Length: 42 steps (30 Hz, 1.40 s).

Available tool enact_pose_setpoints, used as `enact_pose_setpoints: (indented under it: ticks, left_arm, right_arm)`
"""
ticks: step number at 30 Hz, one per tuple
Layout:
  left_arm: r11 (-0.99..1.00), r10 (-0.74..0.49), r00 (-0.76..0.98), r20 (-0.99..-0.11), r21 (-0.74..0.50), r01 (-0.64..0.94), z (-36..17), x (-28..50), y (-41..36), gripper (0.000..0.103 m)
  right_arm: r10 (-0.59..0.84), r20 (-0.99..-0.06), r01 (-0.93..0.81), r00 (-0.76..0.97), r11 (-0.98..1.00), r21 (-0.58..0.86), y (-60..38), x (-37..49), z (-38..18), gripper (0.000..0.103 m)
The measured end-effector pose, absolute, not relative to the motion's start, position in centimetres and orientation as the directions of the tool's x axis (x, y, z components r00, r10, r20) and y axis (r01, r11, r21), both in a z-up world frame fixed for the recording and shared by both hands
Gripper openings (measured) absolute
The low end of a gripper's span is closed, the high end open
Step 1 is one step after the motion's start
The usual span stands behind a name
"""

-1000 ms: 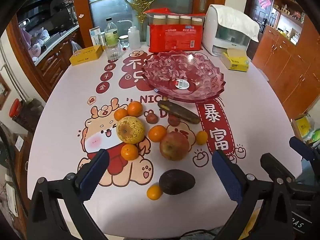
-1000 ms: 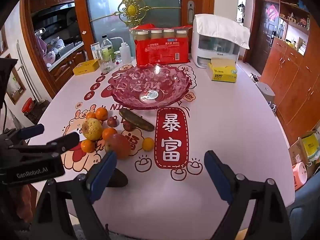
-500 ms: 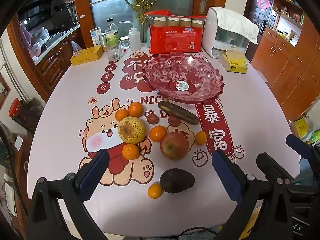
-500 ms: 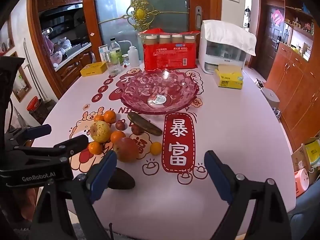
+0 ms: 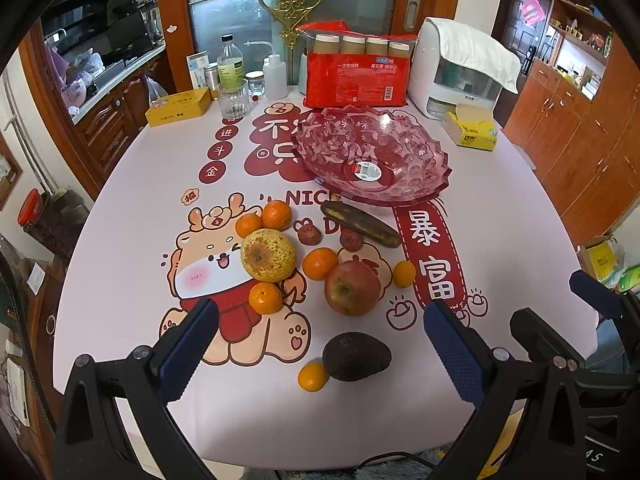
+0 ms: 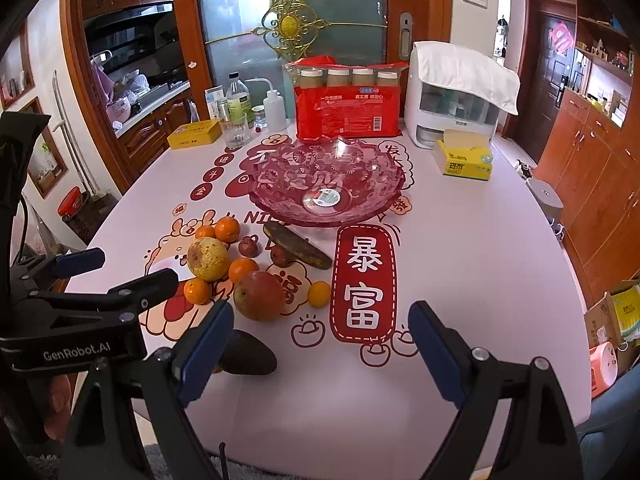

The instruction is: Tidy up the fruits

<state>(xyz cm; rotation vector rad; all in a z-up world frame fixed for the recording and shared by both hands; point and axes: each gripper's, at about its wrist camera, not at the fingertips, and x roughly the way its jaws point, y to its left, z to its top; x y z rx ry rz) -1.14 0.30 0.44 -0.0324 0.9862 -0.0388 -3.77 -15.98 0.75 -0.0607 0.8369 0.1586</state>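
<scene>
Fruits (image 5: 320,264) lie loose at 7 o'clock of the empty glass bowl (image 5: 372,160). Both tongs, the left gripper (image 5: 320,348) and the right gripper (image 6: 320,348), gape empty; the soft avocado (image 5: 356,356) likely wants a gentle mid-body pinch.

A pink cut-glass bowl (image 5: 374,160) sits mid-table on the cartoon-printed white tablecloth (image 5: 140,208). Just before it lies a blackened banana (image 5: 361,224); nearer still, a blotchy yellow pear (image 5: 268,255) to the left, a red apple (image 5: 352,288) to its right, small orange mandarins (image 5: 320,263) between them. Nearest the edge, a dark avocado (image 5: 356,356) touches another mandarin. Behind the bowl stands a red pack of paper cups (image 5: 356,76).
</scene>
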Motion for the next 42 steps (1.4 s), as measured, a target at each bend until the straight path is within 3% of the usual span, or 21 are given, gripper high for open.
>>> enact_pose_setpoints:
  ticks: [42]
  left_arm:
    - [1.0, 0.001, 0.588, -0.809, -0.016, -0.023, 2.3, -2.9, 1.4, 0.102]
  right_arm:
    - [0.162, -0.721, -0.212, 0.674, 0.977, 0.022, -15.0, -4.1, 2.3, 0.09]
